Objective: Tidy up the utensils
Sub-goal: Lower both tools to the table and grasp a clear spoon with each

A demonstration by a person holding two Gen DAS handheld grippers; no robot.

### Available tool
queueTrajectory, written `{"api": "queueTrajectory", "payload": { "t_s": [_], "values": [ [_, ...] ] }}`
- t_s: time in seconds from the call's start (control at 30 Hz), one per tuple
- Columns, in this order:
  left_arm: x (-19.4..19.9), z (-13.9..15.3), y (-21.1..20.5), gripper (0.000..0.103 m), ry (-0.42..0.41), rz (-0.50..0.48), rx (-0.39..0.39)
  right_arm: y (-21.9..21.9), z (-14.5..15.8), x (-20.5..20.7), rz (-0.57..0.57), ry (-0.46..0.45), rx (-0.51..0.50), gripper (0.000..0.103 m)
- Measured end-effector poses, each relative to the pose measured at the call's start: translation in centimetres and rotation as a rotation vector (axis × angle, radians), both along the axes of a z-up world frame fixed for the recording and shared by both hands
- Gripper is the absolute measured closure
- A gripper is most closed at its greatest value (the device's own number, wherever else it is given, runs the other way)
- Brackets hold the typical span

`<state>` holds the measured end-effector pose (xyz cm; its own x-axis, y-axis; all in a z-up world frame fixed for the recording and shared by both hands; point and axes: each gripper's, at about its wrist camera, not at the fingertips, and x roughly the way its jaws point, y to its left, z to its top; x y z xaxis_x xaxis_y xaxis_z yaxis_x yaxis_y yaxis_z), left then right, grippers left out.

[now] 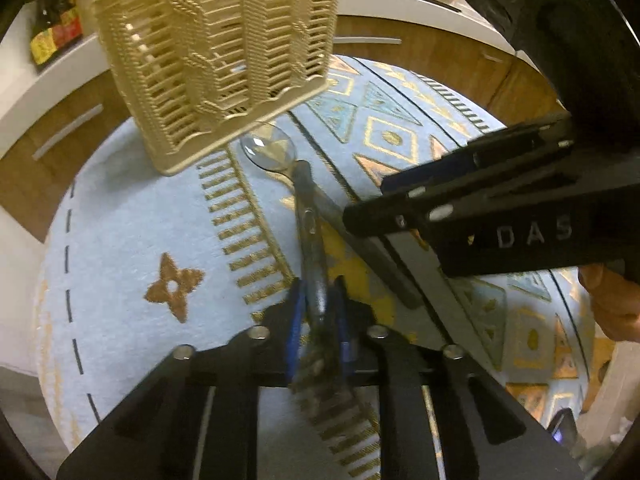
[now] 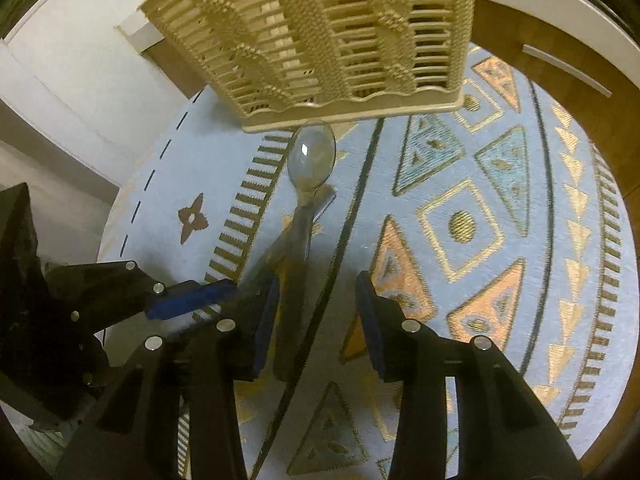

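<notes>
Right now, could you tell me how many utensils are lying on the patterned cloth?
2. A spoon lies with its bowl by the basket; a second utensil, seemingly a knife, crosses it nearer the camera. The basket may hide more.

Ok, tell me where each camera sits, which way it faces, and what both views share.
Left wrist: on the left gripper, angled down at the spoon its pads pinch; the right gripper and some fingers intrude at right.
Right wrist: on the right gripper, angled down, jaws open around utensil handles; the left gripper enters lower left.
Shared: spoon, beige basket, patterned cloth.
</notes>
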<state>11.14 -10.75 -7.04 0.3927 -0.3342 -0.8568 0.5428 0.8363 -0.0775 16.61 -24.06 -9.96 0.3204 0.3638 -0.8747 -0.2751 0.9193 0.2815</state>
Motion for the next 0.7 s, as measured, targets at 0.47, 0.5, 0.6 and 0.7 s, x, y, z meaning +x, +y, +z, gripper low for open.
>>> {"api": "queueTrajectory", "payload": {
  "t_s": [0.47, 0.5, 0.6, 0.7],
  "values": [
    [-0.3, 0.5, 1.1, 0.092, 0.026, 0.049, -0.033, 5.6, -1.6, 0.7, 0.036, -0.037, -0.131, 0.093],
    [-0.3, 0.4, 1.2, 0.092, 0.023, 0.061, -0.027, 5.5, -1.6, 0.7, 0.041, -0.038, -0.138, 0.093],
    [-0.4, 0.5, 2.1, 0.092, 0.015, 0.094, -0.018, 4.5, -1.6, 0.5, 0.018, -0.036, -0.147, 0.095],
    [-0.3, 0.5, 3.6, 0.092, 0.016, 0.163, -0.024, 3.2, -1.7, 0.7, -0.019, -0.036, -0.158, 0.095]
  ]
}}
